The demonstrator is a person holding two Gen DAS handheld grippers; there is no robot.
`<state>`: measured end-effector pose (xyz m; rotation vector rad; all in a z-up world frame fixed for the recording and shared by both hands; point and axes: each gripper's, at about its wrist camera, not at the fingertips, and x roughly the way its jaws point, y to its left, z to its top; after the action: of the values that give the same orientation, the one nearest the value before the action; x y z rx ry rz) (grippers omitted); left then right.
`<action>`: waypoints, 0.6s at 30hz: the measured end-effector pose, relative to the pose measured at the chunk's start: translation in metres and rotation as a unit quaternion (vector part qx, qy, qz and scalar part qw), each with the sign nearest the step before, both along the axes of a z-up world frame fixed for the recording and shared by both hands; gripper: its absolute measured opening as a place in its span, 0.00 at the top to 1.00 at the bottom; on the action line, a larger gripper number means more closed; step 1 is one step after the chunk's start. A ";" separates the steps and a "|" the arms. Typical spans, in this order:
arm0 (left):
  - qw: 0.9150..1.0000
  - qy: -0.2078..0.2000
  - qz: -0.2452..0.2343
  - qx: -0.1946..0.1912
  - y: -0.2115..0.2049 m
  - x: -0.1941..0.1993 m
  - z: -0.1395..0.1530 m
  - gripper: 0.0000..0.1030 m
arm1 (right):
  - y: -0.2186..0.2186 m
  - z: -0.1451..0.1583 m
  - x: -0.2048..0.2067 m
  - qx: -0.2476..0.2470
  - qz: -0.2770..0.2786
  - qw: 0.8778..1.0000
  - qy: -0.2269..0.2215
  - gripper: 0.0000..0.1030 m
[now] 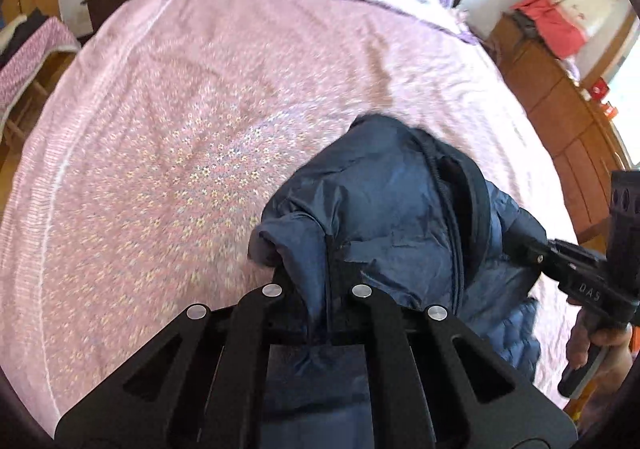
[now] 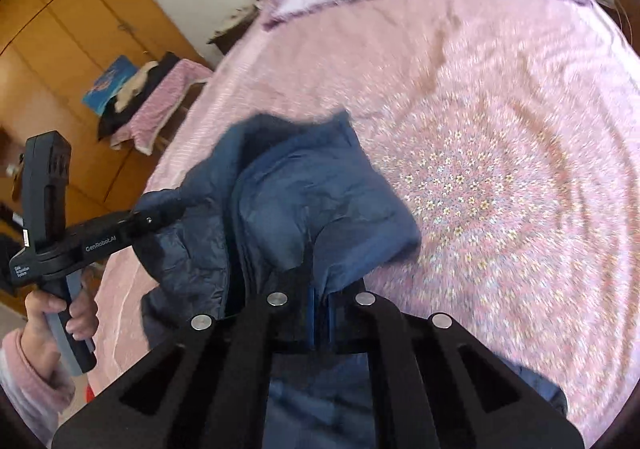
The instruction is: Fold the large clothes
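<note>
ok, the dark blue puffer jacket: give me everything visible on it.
The dark blue quilted puffer jacket looks like thin, shiny nylon-type fabric with stitched padding and a dark zipper running along its open front. It hangs bunched and creased, partly lifted above the pink floral bedspread, its lower part apparently draping onto it. The left gripper and the right gripper are each shut on a fold of its fabric, at opposite sides.
</note>
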<state>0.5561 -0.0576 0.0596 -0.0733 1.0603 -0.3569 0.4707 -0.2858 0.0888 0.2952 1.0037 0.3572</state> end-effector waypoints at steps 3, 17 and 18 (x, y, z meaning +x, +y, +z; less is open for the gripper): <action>1.000 -0.019 -0.014 -0.009 0.010 -0.039 0.024 0.95 | 0.005 0.019 -0.035 -0.014 0.014 1.000 -0.024 0.95; 0.999 0.020 -0.044 0.017 0.026 -0.184 -0.033 0.95 | 0.047 -0.040 -0.156 -0.096 0.029 0.995 -0.013 0.94; 0.998 0.033 -0.042 0.021 0.027 -0.187 -0.047 0.95 | 0.046 -0.048 -0.160 -0.095 0.027 0.995 -0.002 0.93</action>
<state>0.3694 -0.0302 0.0128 -0.0022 1.1371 -0.4098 0.3106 -0.2401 0.0410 0.0960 1.0353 0.3078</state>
